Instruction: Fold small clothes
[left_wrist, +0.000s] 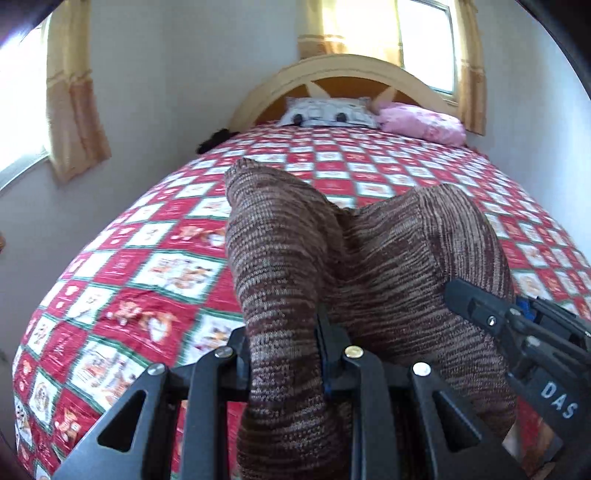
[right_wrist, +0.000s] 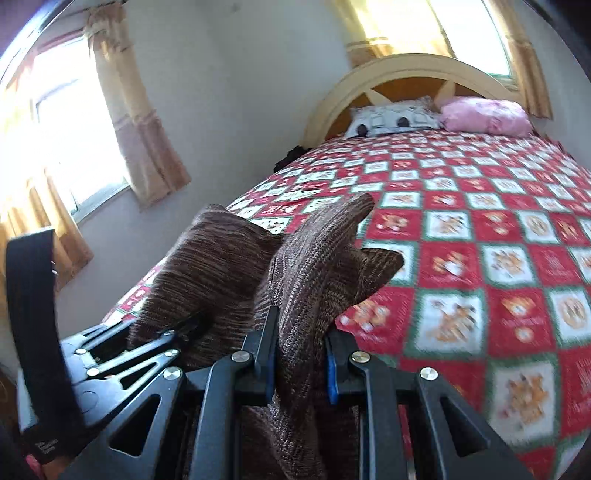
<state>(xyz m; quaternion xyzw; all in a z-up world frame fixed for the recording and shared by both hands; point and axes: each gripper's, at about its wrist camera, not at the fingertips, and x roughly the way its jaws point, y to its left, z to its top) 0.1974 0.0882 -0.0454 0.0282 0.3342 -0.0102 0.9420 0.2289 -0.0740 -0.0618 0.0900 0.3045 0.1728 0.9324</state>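
Left gripper: jaws clamped, angled downward | Right gripper: jaws clamped, angled downward, just beside the left

Brown knit garment with marled tan streaks, bedspread – red and white checks edged green, orange figures in squares, pink pillow, grey-white patterned pillow, cream headboard, yellow-tan curtains, black grippers – blue pads.

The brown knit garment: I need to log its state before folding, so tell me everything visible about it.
The brown knit garment is a thick ribbed knit, streaked dark brown and beige. It is bunched and held up over the checked bedspread, two loose ends poking upward. The left gripper and right gripper each clamp a fold of it.
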